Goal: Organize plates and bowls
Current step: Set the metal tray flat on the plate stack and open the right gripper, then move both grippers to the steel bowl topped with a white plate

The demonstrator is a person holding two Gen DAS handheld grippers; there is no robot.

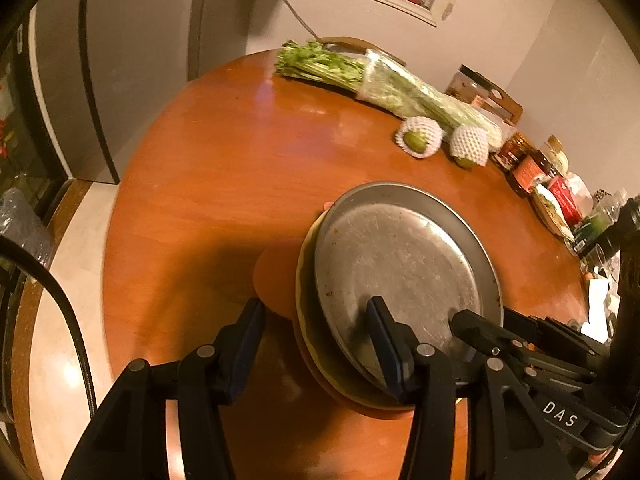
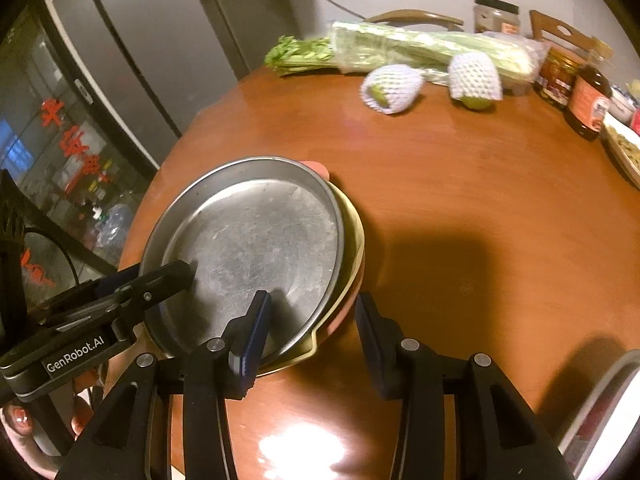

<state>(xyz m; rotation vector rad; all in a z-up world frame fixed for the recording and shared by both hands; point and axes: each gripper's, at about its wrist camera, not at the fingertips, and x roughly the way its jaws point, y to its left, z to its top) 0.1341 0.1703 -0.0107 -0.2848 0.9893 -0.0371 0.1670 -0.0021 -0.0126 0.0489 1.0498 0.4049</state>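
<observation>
I am working on the stack (image 1: 396, 280): a steel plate (image 2: 256, 240) sitting on top, a yellowish dish (image 2: 354, 240) under it and a pinkish piece (image 1: 276, 280) at the bottom, all nested near my edge of the round table (image 1: 224, 184). The plates are lying flat, hollow side up; being round, they are showing no long axis, though the steel plate is sitting off-centre, so the lower rims are peeking out along 1 side. I am judging this as the tail end of the stacking step, with the pile apparently resting on the wood. My left gripper (image 1: 316, 344) is straddling the near rim, 1 finger over the steel face and 1 outside the pile, jaws partly spread and not pressing. My right gripper (image 2: 312, 340) is doing the same on the other side, 1 finger above the plate, 1 beyond the rim, also loose and holding nothing. The next move, as I see it, is calling for both grippers to be drawn back without dragging the rims, or for nudging the top plate to centre. Farther off, celery (image 1: 360, 76), 2 netted fruits (image 2: 432, 80) and jars (image 2: 572, 80) are crowding the far side.
</observation>
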